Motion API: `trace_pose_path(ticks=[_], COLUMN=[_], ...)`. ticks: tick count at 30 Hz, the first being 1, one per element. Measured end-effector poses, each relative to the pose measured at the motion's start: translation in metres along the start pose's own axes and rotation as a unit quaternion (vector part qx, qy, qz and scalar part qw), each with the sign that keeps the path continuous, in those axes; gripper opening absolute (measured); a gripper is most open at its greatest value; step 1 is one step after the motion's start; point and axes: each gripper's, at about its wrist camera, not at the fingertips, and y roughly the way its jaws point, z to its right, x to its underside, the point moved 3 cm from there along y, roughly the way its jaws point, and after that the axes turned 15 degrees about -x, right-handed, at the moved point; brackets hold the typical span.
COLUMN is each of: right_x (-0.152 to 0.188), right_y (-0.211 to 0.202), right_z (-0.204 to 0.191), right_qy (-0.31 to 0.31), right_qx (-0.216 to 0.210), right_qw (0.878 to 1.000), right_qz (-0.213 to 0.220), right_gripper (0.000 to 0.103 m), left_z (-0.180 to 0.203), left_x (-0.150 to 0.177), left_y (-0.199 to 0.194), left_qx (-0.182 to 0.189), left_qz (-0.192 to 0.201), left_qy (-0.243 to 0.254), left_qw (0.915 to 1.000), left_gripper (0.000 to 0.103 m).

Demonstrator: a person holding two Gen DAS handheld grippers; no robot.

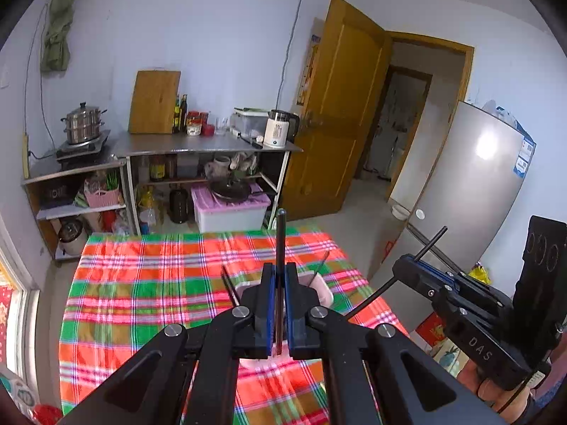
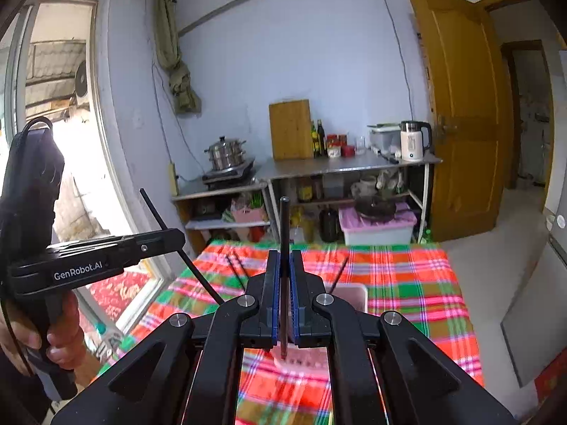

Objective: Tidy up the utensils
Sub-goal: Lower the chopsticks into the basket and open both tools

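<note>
Chopstick (image 1: 280,248) above pink holder (image 1: 324,288)

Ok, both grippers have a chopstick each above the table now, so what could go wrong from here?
1. Each thin black chopstick is pinched near its lower part, with a long end standing free above the shut left gripper and right gripper; either could pivot or slip.
2. The pale pink rectangular holder on the plaid tablecloth already has black chopsticks leaning out; lowering more in may knock those or tip it.
</note>
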Motion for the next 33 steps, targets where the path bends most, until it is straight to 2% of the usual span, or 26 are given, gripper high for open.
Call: trace_pose_path(ticks=[8,20,27,31,33], right_x=[-0.006,0.030,0.051,0.053,0.052], right_y=[0.018,0.059,0.075,0.073,0.069], right_z=[0.015,0.043,0.056,0.060,0.059], right_qy=[0.002,0.023,0.040,0.050,0.050], right_qx=[0.006,0.010,0.005,0.004,0.006], right_qw=[1.000,0.999,0.997,0.997,0.997], right_qz=[0.008,-0.031,-0.064,-0.066,-0.064], right_gripper=[0.005,0.005,0.005,0.005,0.009], left_z=[0.003,-0.006,-0.012,-0.014,-0.016], left_x=[-0.010,0.032,0.049,0.052,0.052], left_y=[0.034,0.096,0.113,0.114,0.112], left_qx=[-0.002,-0.010,-0.013,-0.014,-0.020], left_qz=[-0.003,-0.050,-0.068,-0.066,-0.059], left_qy=[-0.003,-0.004,-0.005,-0.008,-0.011], left_qw=[1.0000,0.9987,0.9976,0.9977,0.9980], left_gripper=[0.004,0.005,0.005,0.005,0.007])
